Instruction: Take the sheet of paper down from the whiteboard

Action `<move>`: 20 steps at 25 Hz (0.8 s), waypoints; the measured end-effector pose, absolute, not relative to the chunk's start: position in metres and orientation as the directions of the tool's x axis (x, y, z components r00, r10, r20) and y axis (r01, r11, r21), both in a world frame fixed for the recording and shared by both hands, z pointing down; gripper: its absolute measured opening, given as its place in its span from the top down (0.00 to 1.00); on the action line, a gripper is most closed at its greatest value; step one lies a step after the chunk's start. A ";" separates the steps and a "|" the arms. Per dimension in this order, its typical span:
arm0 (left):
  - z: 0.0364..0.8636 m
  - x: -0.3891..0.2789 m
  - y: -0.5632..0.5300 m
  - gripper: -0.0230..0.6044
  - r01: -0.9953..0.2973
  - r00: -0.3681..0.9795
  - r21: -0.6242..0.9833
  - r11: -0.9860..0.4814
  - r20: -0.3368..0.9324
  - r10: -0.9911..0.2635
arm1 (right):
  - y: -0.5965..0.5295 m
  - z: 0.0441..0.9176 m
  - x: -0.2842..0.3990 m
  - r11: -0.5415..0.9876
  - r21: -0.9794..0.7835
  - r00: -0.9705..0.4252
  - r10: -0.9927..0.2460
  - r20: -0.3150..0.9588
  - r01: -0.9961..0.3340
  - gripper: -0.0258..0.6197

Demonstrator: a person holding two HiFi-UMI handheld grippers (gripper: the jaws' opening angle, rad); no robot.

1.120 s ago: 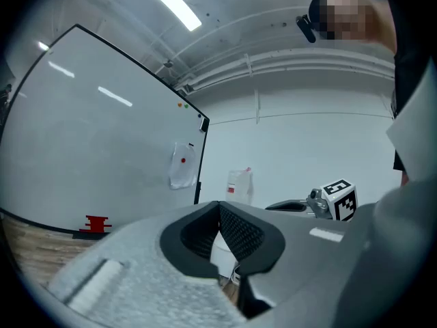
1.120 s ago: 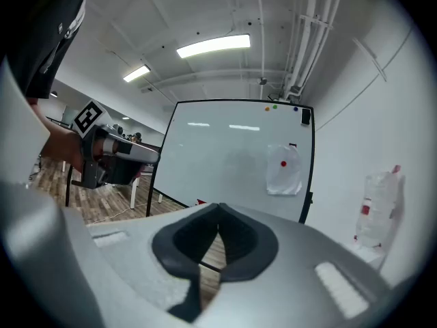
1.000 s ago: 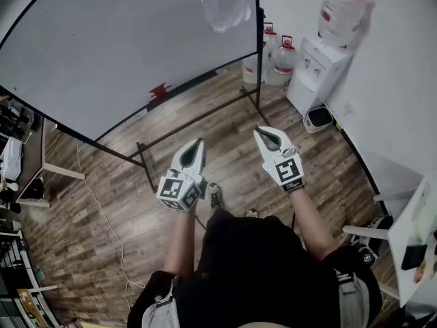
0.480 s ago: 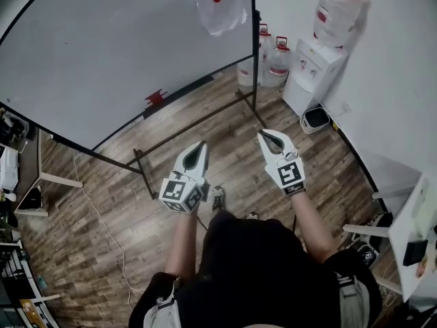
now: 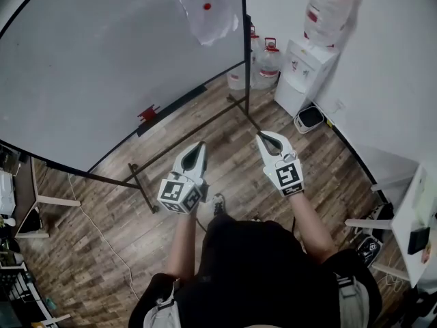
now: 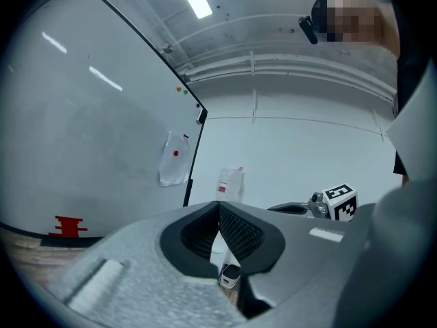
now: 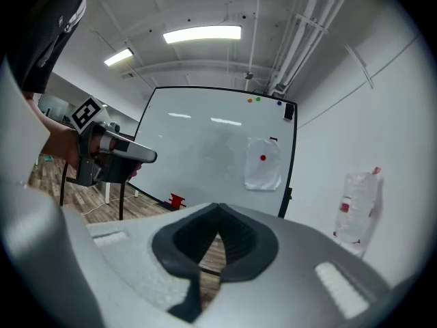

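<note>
A crumpled white sheet of paper (image 5: 207,16) hangs near the right edge of the whiteboard (image 5: 102,60), pinned under a red magnet (image 5: 206,7). The right gripper view shows the paper (image 7: 263,164) straight ahead; in the left gripper view the paper (image 6: 174,158) lies ahead to the left. My left gripper (image 5: 201,144) and right gripper (image 5: 261,135) are held side by side at chest height, well short of the board. Both pairs of jaws meet at the tips with nothing between them.
A red eraser (image 5: 146,113) sits on the board's tray. The board's black stand (image 5: 147,197) crosses the wood floor ahead. A water dispenser (image 5: 307,67) with a bottle on top and spare water jugs (image 5: 263,60) stand to the right by the wall. Desks flank both sides.
The whiteboard, paper and dispenser have slid left and upward in the head view as I stepped. Both grippers kept their pose, jaws still closed.
</note>
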State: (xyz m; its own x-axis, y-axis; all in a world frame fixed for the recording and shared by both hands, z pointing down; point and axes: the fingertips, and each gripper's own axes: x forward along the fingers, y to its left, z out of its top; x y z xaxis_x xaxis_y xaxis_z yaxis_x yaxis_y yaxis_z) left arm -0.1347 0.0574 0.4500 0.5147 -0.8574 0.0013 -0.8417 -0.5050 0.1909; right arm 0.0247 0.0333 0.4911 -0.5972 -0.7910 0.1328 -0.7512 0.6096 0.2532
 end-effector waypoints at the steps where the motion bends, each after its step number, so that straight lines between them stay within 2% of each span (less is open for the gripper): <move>1: 0.450 -0.137 0.050 0.95 -0.837 0.522 0.192 -0.512 0.000 -0.853 | 0.027 0.491 0.023 0.604 0.254 -0.591 -0.795 0.133 -0.755 0.95; 20: 0.444 -0.193 -0.069 0.95 -0.776 0.595 0.227 -0.588 -0.045 -0.802 | -0.074 0.489 -0.040 0.555 0.344 -0.532 -0.830 0.169 -0.757 0.95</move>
